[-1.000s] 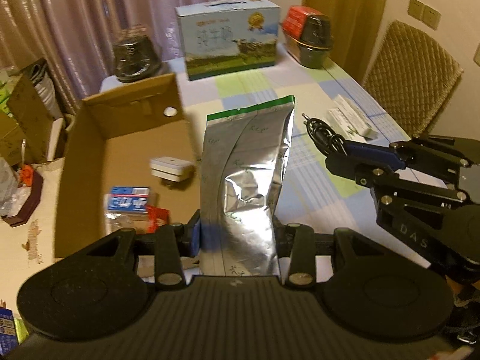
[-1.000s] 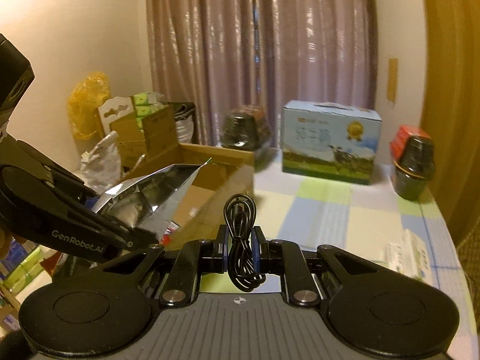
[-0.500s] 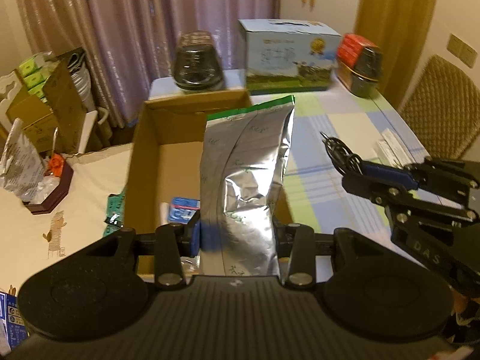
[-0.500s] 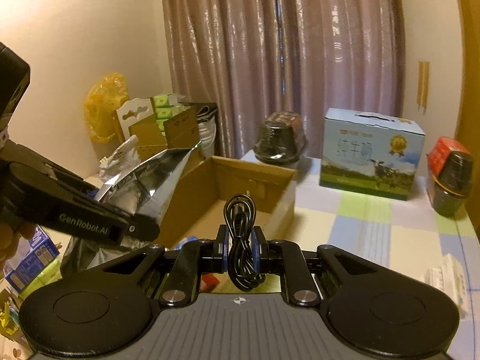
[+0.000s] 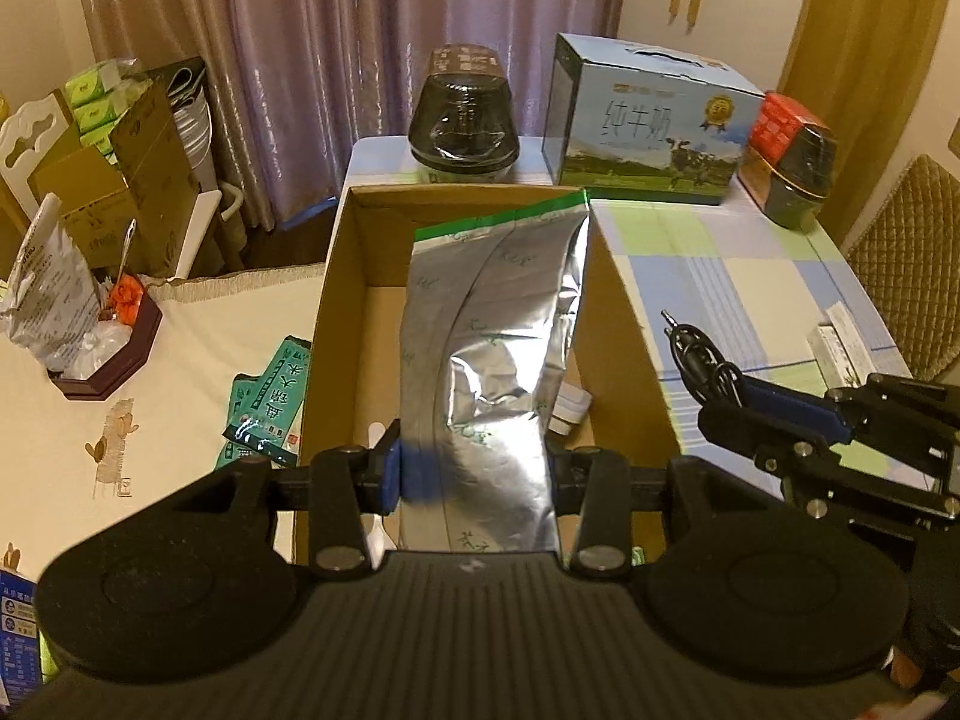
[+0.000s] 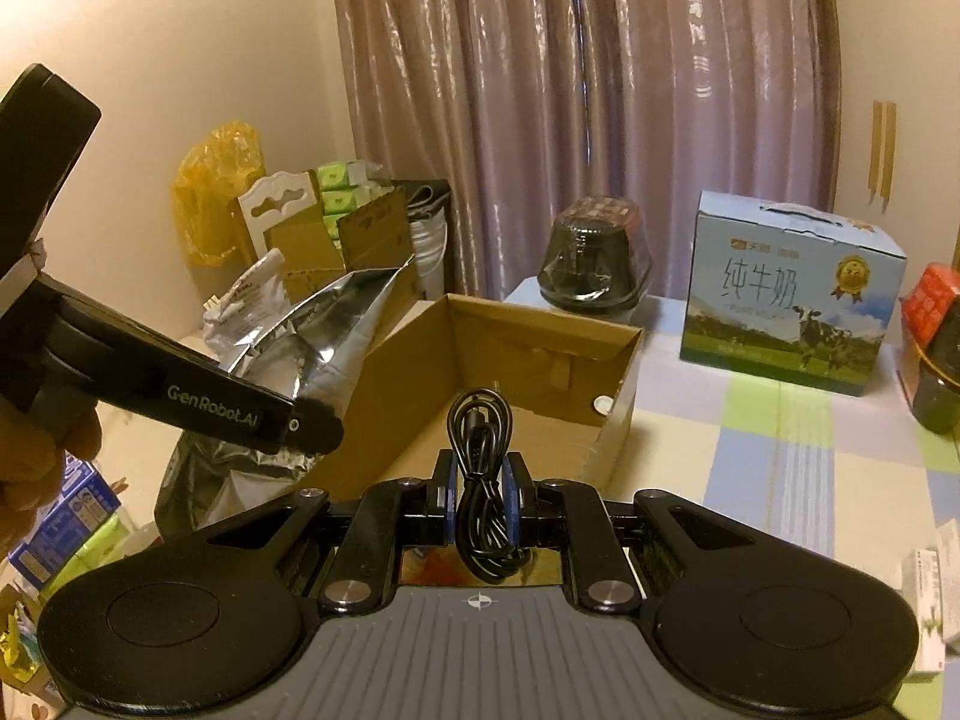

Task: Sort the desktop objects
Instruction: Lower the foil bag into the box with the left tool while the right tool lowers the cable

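Note:
A silver foil bag (image 5: 492, 348) with a green top edge stands upright between my left gripper's (image 5: 474, 468) blue pads, which are shut on its lower part. It hangs over the open cardboard box (image 5: 624, 312). In the right wrist view the same bag (image 6: 324, 324) and left gripper (image 6: 300, 426) sit at the box's (image 6: 540, 354) left wall. My right gripper (image 6: 480, 492) is shut on a coiled black cable (image 6: 480, 438), just short of the box's near right corner. From the left wrist view the right gripper (image 5: 744, 402) and cable (image 5: 696, 354) are right of the box.
A blue milk carton (image 5: 648, 126), a dark wrapped jar (image 5: 462, 114) and a red-topped container (image 5: 792, 162) stand behind the box. Green packets (image 5: 270, 402) lie left of it, small white boxes (image 5: 840, 336) at the right. A white item (image 5: 570, 408) lies inside the box.
Both grippers have travelled sideways towards the box. The foil bag, earlier over the tablecloth beside the box, is now above its inside. The cable has come up to the box's edge.

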Tool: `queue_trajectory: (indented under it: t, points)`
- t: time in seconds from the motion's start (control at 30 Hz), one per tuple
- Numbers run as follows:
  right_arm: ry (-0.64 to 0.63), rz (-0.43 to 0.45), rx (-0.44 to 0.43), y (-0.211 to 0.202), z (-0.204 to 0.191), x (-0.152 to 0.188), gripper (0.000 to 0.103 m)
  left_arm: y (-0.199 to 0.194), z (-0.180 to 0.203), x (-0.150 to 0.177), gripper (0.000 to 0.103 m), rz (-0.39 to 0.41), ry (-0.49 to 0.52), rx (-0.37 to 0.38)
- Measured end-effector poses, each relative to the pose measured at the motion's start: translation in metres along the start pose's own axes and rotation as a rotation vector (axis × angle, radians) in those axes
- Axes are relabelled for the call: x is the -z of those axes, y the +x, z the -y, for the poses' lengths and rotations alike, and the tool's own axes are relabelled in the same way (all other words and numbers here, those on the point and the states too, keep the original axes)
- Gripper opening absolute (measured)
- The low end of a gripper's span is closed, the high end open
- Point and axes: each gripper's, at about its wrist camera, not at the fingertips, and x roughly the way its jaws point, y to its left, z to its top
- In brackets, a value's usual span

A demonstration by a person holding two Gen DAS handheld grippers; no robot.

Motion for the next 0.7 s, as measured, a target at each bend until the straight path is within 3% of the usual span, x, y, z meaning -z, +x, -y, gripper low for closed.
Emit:
queue_trajectory:
  t: [0.5,0.7]
  points:
    - [0.03,-0.024,0.004,0.037,0.007,-0.001,0.012,0.035,-0.019,-0.004,0.036,-0.019,-0.039,-0.001]
    - [0.05,-0.032,0.008,0.042,0.015,-0.001,0.012,0.04,-0.02,-0.009,0.043,0.005,-0.055,-0.014]
